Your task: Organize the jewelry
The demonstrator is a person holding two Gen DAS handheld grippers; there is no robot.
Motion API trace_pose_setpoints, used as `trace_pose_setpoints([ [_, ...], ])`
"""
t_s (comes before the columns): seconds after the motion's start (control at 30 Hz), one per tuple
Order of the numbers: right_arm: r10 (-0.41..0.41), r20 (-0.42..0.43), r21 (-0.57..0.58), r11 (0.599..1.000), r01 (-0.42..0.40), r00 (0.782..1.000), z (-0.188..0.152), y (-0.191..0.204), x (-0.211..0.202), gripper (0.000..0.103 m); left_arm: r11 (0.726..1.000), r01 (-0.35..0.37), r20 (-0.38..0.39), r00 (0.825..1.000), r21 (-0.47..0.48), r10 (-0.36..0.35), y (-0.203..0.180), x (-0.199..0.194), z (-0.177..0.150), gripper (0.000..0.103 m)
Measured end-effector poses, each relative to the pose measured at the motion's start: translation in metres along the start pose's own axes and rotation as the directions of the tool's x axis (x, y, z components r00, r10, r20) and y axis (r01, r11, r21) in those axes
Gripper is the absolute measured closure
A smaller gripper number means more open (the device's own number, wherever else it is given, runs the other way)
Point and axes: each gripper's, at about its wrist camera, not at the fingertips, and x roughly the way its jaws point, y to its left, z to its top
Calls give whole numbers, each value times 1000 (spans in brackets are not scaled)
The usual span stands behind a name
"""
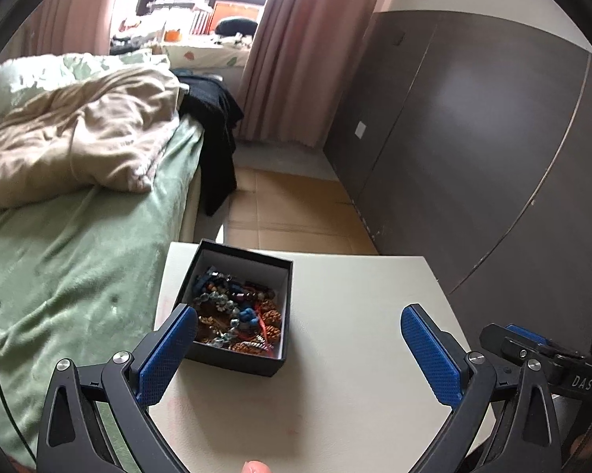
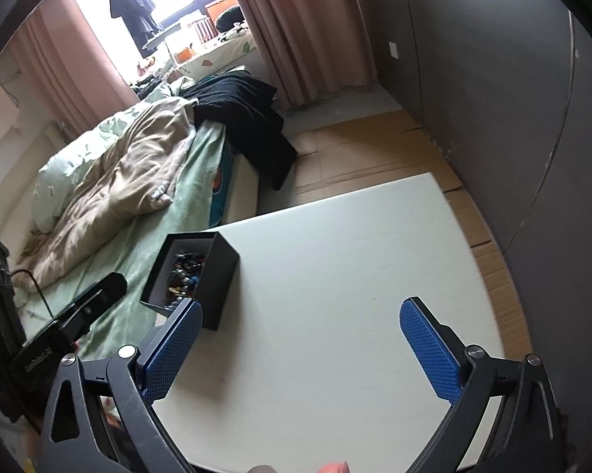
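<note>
While both are spread wide, the left hand-held gripper and the right hand-held gripper hold nothing. The box of beads sits on the desk by the bed.

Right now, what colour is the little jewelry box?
The box is black outside and white inside, clearest in the left wrist view.
</note>
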Motion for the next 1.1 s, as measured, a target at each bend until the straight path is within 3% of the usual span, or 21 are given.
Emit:
trace_pose_setpoints([
  [0.3,51,69,-26,998,-49,996,3,-15,-27,1,999,-17,49,999,45,15,-19,-12,-5,0],
  [1.1,70,67,-99,993,-64,995,2,-10,-34,1,997,-30,89,996,76,24,-29,-19,-8,0],
])
